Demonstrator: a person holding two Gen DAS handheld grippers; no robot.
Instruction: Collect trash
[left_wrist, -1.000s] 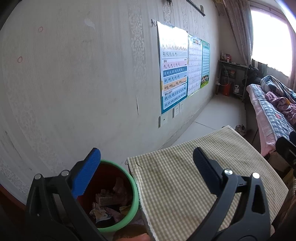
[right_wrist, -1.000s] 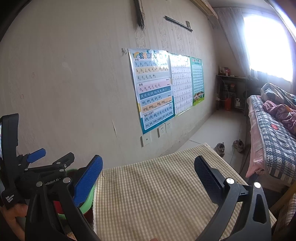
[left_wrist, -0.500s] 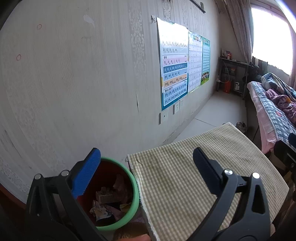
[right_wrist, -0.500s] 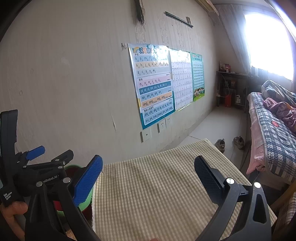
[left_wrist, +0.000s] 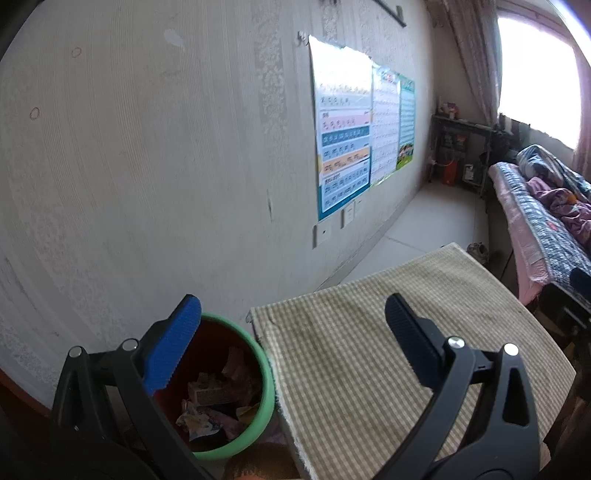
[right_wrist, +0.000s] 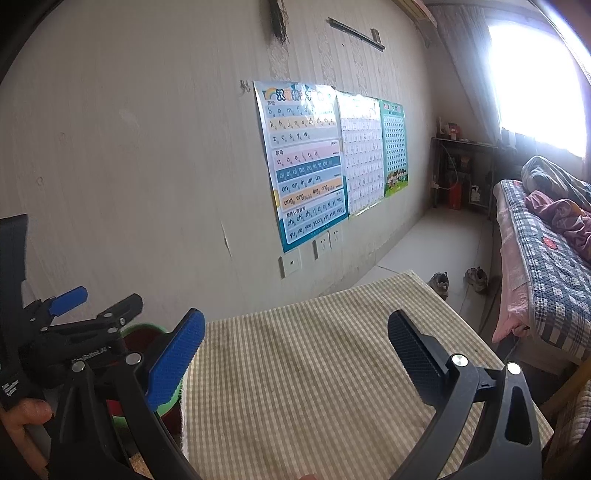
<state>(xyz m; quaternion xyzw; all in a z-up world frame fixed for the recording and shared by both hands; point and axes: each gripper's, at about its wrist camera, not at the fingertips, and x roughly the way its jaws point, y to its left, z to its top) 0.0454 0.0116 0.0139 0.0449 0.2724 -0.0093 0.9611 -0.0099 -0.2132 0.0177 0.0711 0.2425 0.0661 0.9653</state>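
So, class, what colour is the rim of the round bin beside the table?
Green rim on a red bin; clearest in the left wrist view.

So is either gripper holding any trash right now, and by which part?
Nothing is held. The left gripper and the right gripper are both open with nothing between their fingers; the trash sits in the bin.

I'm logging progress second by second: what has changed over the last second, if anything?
Almost nothing. Both views drifted slightly. The left gripper and right gripper stay open and empty; the bin still holds trash beside the checked cloth.
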